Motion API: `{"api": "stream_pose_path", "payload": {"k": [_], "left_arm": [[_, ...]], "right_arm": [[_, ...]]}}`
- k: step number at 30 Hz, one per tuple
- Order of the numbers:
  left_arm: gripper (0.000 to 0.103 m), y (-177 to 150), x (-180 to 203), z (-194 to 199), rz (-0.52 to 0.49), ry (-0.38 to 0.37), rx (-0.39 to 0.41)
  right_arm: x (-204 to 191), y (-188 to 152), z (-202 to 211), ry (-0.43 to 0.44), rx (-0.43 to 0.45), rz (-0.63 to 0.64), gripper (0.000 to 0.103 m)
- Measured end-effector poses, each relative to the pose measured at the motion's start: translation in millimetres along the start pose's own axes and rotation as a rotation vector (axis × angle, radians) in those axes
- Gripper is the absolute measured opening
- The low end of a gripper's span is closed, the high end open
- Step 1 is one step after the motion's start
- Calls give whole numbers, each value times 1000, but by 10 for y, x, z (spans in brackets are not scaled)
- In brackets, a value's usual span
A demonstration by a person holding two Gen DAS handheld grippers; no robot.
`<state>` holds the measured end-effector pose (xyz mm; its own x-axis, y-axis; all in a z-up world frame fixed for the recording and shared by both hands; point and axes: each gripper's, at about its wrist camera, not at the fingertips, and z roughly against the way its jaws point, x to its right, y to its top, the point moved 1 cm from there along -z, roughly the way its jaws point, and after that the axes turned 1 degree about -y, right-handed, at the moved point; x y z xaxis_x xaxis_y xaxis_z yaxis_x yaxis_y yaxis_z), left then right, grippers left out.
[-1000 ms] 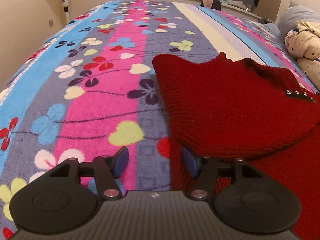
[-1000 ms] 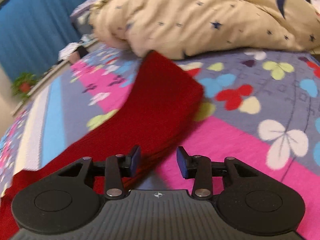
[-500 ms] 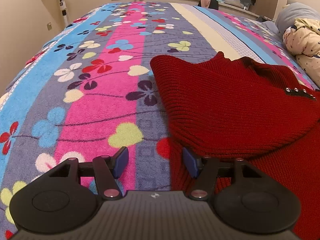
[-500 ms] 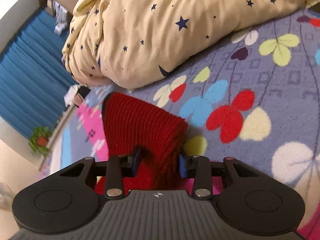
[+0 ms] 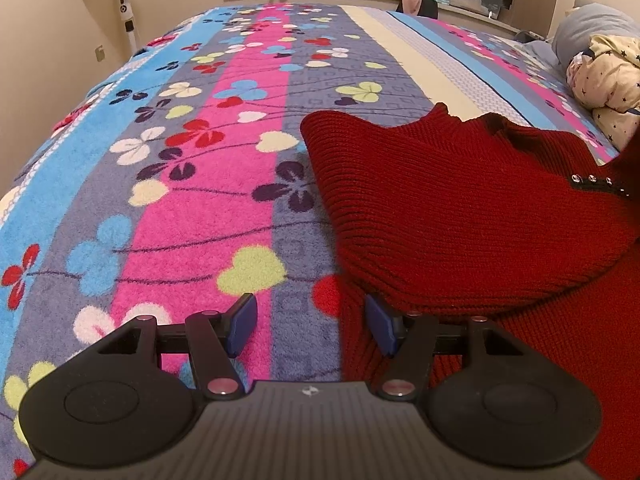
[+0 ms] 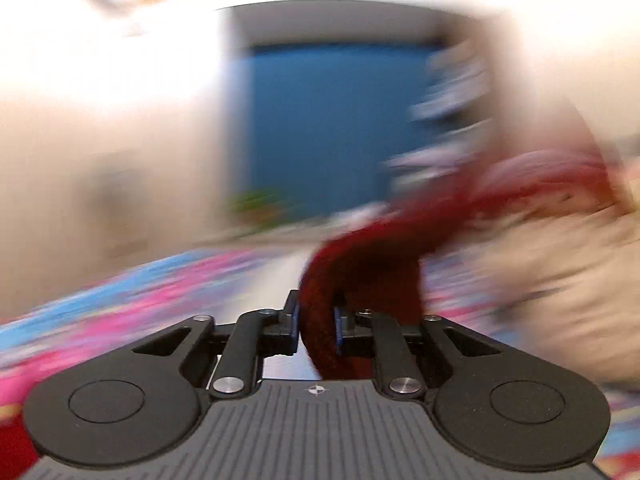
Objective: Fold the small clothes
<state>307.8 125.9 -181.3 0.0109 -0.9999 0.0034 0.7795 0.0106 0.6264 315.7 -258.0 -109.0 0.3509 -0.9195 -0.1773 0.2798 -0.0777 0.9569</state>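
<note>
Left gripper: spread, nothing pinched | right gripper: red knit sweater pinched, apparently a sleeve (blurred)

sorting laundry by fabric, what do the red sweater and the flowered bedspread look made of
Red sweater: chunky ribbed knit, likely wool or acrylic, matte; rows of ribs show plainly. Flowered bedspread: plush fleece or flannel, probably synthetic; its fuzzy nap blurs the printed edges.

No text, label or number is readable in either view.
</note>
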Motion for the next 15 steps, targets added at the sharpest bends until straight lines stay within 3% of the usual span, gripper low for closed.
{"api": "stream_pose_path", "payload": {"k": [1,3,6,10,15], "left_arm": [[67,2,-8,0,4,-2,-2],[67,3,-33,9,14,-10,-10],[67,-1,-78,22,31,-25,-19],[67,15,-97,48,51,-28,-34],[67,26,-76,159,55,-21,-2]], "right_arm": [[-195,-163,-114,87,-91,-35,20],[-443,-429,-285,170,-270,-65,22],[-524,-618,-250,164,-411,-118,24],[-280,-459,105,134,-465,-203,28],[46,-275,776,-44,-435,-195,38]]}}
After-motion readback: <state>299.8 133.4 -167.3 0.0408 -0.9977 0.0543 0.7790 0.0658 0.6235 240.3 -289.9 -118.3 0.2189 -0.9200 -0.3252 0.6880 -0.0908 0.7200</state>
